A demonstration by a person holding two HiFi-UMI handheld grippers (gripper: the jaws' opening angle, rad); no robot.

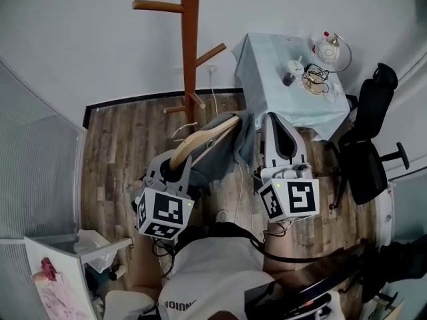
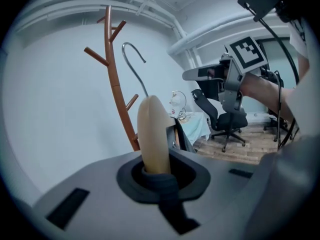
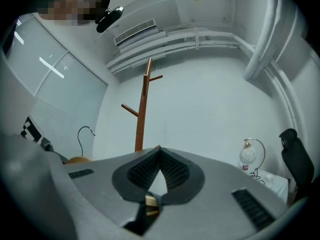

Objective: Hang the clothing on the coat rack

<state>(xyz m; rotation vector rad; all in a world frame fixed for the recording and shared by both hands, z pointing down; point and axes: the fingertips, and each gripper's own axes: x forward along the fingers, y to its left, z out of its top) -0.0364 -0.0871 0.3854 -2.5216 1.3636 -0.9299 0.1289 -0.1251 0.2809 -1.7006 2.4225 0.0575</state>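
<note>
A brown wooden coat rack [image 1: 190, 45] stands against the white wall ahead; it also shows as the coat rack [image 2: 116, 79] and the coat rack [image 3: 141, 114]. My left gripper [image 1: 177, 169] is shut on one arm of a pale wooden hanger [image 1: 203, 139] that carries grey clothing [image 1: 223, 149]. From between that gripper's jaws [image 2: 155, 174] the hanger [image 2: 152, 134] rises with dark cloth [image 2: 167, 189] wrapped at its foot, its metal hook [image 2: 132, 59] beside the rack. My right gripper [image 1: 277, 129] is to the right of the garment, its jaws [image 3: 159, 156] shut, with a small wooden piece [image 3: 150, 201] pinched low between them.
A table with a pale blue cloth [image 1: 267, 92] stands right of the rack, carrying a globe lamp [image 1: 330, 49] and small items. A black office chair [image 1: 370, 132] sits further right. Blinds line the left side. The floor is wood planks.
</note>
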